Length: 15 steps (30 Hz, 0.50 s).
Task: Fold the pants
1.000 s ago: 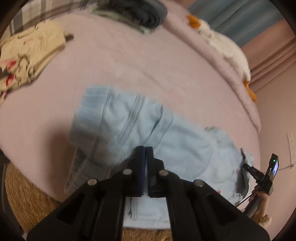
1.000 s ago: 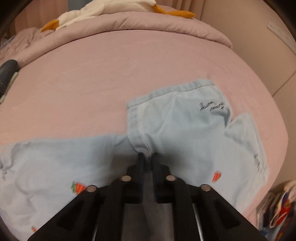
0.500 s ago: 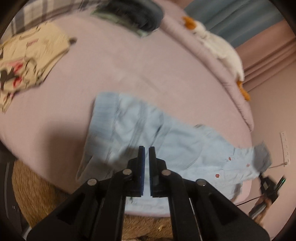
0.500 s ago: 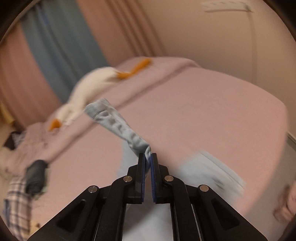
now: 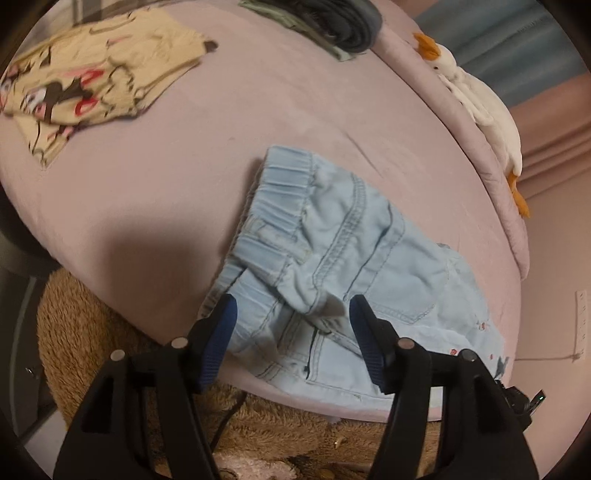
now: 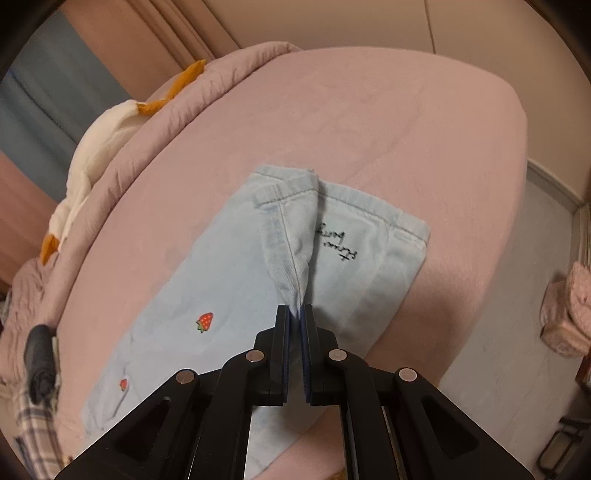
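Since a second ago the left gripper [image 5: 290, 306] has gone from pressed together to spread, its jaws having just been opening, and the waistband that sat under its tips now lies free on the bed.

Left wrist view: the light blue denim pants [image 5: 332, 258] lie bunched near the bed's near edge, elastic waistband [image 5: 280, 206] towards the middle of the pink bedsheet [image 5: 184, 166], lower part close to the mattress edge above the brown shaggy rug [image 5: 74, 314]. The blue pads straddle the rumpled waist fabric without pressing it. A cartoon-print garment [image 5: 85, 81], a dark folded pile [image 5: 332, 22] and a plush goose [image 5: 480, 96] lie well apart from the pants.

Right wrist view: the right gripper [image 6: 295, 314] is pinching a leg hem [image 6: 291, 236], lifted into a narrow peak above the other leg, which lies flat with its strawberry print [image 6: 205, 321] and script lettering [image 6: 338, 243] showing. Earlier this gripper was low over the crotch seam with both legs spread flat; now one leg is raised over the other.

Risks, as I judge them: only a thin pinch holds the hem, so a quick pull could slip it free and drop the leg crooked. With the waist released and already crumpled, dragging the leg could pull the whole garment towards the bed edge and spoil the fold.
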Motion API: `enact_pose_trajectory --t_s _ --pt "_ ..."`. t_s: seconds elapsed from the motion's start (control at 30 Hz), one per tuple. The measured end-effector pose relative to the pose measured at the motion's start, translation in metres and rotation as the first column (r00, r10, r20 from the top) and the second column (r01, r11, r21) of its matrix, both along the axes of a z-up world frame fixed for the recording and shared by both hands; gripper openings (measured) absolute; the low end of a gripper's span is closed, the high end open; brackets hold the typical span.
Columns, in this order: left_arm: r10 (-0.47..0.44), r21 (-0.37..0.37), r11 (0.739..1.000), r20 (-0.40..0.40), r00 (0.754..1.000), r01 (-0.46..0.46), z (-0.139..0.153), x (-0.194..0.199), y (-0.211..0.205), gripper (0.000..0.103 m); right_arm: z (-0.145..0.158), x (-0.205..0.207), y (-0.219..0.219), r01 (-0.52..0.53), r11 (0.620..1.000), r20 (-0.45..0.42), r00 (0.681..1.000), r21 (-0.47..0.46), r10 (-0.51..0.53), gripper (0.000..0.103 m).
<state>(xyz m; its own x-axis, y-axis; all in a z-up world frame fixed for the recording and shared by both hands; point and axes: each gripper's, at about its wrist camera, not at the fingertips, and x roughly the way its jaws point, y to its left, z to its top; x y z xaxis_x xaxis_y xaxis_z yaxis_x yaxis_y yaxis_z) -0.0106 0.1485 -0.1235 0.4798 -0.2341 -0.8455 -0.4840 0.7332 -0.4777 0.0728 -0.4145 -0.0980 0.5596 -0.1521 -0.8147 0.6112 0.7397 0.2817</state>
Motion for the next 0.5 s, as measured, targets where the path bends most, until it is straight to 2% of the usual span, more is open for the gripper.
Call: enact_pose_trajectory --t_s 0.17,0.23,0.37,0.43,0.47,0.5 --pt "0.024 -0.081 0.997 0.042 0.999 -0.020 -0.006 0.004 0.003 0.061 -0.005 0.003 -0.005 0.011 0.999 0.025 1.000 0.050 -0.013 0.006" --pt "0.024 -0.061 0.998 0.017 1.000 -0.023 -0.011 0.012 0.000 0.061 -0.007 0.003 -0.004 0.014 0.999 0.022 1.000 0.051 -0.015 0.006" --pt "0.029 -0.025 0.999 0.026 0.999 -0.029 -0.014 0.022 -0.004 0.060 -0.010 -0.002 -0.006 0.022 0.998 0.012 1.000 0.062 -0.023 0.006" --pt "0.052 0.016 0.999 0.027 0.998 -0.052 -0.015 0.024 -0.006 0.047 -0.012 -0.005 -0.008 0.026 0.997 0.009 1.000 0.074 -0.027 0.006" --pt "0.053 0.054 0.997 0.028 0.998 -0.054 -0.013 0.027 -0.008 0.023 -0.013 -0.005 -0.009 0.027 0.997 0.008 1.000 0.078 -0.028 0.006" --pt "0.049 0.081 0.995 0.040 0.998 -0.053 -0.012 0.028 -0.009 0.016 -0.014 -0.005 -0.010 0.028 0.996 0.009 1.000 0.084 -0.029 0.006"
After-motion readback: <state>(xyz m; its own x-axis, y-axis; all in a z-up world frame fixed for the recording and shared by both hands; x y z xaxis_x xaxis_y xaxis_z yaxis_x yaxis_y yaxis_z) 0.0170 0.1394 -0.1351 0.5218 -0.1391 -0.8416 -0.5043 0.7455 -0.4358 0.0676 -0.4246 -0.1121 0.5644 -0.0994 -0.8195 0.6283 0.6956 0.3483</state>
